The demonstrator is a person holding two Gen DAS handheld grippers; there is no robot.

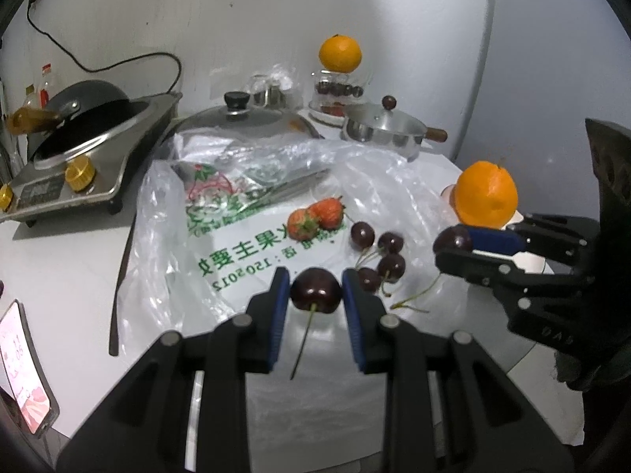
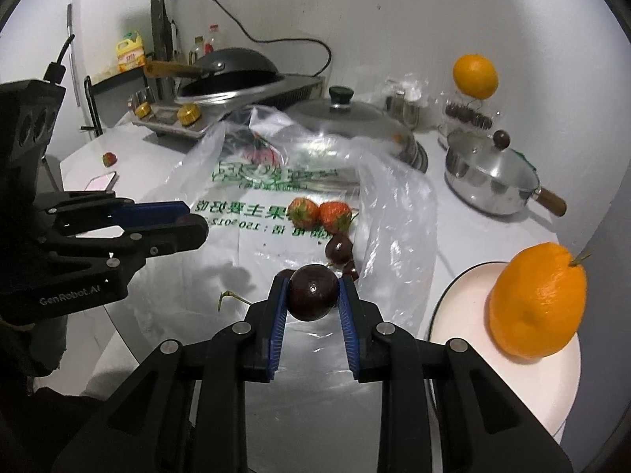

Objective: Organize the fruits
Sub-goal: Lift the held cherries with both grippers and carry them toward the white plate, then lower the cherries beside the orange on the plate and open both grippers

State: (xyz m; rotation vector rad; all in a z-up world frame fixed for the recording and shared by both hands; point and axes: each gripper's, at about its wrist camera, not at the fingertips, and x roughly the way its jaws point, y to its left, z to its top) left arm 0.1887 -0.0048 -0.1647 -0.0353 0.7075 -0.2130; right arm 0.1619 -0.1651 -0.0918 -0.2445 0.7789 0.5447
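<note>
My left gripper [image 1: 315, 295] is shut on a dark cherry [image 1: 315, 291] with its stem hanging down, above the plastic bag [image 1: 244, 244]. My right gripper [image 2: 311, 293] is shut on another dark cherry [image 2: 312, 292]; it also shows at the right of the left wrist view [image 1: 453, 242]. Two strawberries [image 1: 315, 216] and several loose cherries [image 1: 380, 254] lie on the bag. An orange [image 2: 538, 301] sits on a white plate [image 2: 465, 307] at the right. Another orange [image 1: 340, 53] rests on a clear container of cherries [image 1: 338, 90] at the back.
A steel pot with lid [image 1: 388, 132], a glass lid [image 1: 244, 120], and an induction cooker with a wok [image 1: 86, 146] stand at the back. A phone [image 1: 23, 366] lies at the left edge. One strawberry [image 2: 109, 158] lies apart near it.
</note>
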